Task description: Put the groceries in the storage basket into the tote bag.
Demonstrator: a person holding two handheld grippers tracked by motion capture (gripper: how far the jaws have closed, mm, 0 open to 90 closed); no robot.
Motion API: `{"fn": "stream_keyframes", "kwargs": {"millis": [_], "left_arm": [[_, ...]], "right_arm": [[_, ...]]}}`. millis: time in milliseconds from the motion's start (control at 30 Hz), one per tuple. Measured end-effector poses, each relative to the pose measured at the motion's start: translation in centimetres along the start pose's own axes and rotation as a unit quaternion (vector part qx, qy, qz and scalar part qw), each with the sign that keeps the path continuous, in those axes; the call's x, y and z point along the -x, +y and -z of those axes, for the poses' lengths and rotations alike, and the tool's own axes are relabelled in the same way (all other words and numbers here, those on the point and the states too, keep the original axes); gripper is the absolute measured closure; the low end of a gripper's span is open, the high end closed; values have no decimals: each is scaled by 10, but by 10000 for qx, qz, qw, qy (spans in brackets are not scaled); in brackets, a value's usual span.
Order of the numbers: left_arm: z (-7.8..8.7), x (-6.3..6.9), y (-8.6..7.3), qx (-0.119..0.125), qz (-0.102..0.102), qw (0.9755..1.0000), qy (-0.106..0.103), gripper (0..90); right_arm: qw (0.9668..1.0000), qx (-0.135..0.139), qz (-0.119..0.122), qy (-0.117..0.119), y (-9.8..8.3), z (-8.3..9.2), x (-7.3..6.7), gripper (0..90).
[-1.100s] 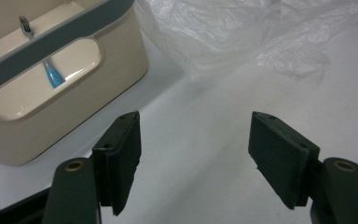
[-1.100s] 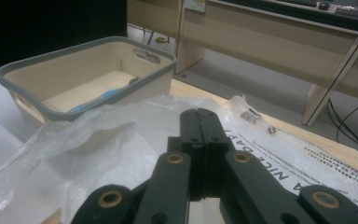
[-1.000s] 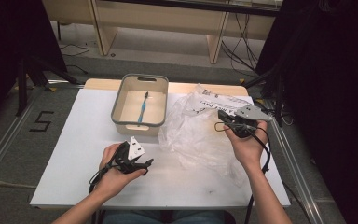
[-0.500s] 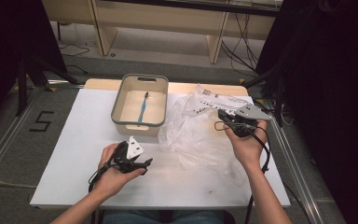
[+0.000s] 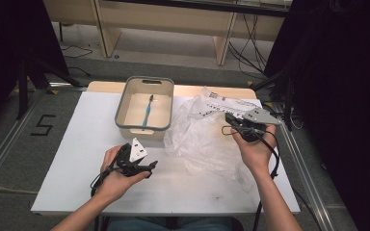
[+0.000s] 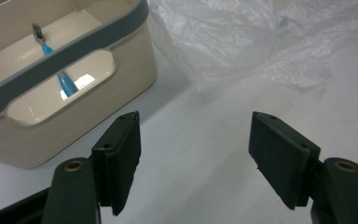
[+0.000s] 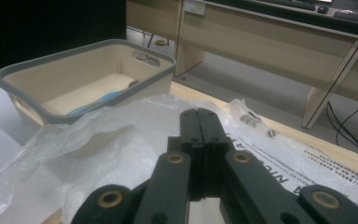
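Observation:
A beige basin with a grey rim [image 5: 144, 126] stands at the back middle of the white table [image 5: 77, 134]. A blue toothbrush [image 5: 147, 110] lies inside it. To its right sprawls a crumpled clear plastic bag [image 5: 202, 142] with a printed label. My left gripper [image 5: 150, 169] rests low on the table in front of the basin, pointing right. In the left gripper view its jaws [image 6: 196, 135] stand open over bare table, beside the basin [image 6: 74, 51], toothbrush [image 6: 58, 70] and bag [image 6: 242, 42]. My right gripper [image 5: 228, 126] hovers over the bag's right part. Its jaws [image 7: 200, 114] are shut, above the bag [image 7: 98, 144].
Wooden furniture legs [image 5: 224, 38] and loose cables [image 5: 250, 48] stand on the floor behind the table. Dark curtains flank both sides. A "5" mark [image 5: 43, 124] is on the floor at left. The right gripper's cable [image 5: 272, 159] trails along the forearm.

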State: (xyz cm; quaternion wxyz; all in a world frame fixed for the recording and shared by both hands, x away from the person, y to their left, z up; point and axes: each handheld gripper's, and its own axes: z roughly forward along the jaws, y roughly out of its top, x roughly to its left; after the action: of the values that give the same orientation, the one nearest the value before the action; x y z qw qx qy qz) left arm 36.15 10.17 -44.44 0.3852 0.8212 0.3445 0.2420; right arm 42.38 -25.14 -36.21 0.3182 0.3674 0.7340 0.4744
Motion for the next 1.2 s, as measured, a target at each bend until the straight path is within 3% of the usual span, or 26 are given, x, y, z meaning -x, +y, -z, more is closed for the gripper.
{"fn": "stream_keyframes", "kwargs": {"millis": [100,300,767,1000,1200], "left_arm": [[2,-3,3,59,149,9998,-89,340],[6,-12,11,158,196,9997,-2,341],[11,-43,46,407,524,9978,-64,317],[4,-55,65,263,471,9985,-20,304],[-8,-71,84,165,542,9983,165,303]], "right_arm": [[10000,15,12,6,0,1,-1,900],[10000,5,12,23,1,0,-1,900],[10000,-62,3,44,-3,-3,-3,900],[10000,-24,-11,26,-2,-2,-1,900],[10000,-10,-29,39,-1,-1,-2,900]]}}
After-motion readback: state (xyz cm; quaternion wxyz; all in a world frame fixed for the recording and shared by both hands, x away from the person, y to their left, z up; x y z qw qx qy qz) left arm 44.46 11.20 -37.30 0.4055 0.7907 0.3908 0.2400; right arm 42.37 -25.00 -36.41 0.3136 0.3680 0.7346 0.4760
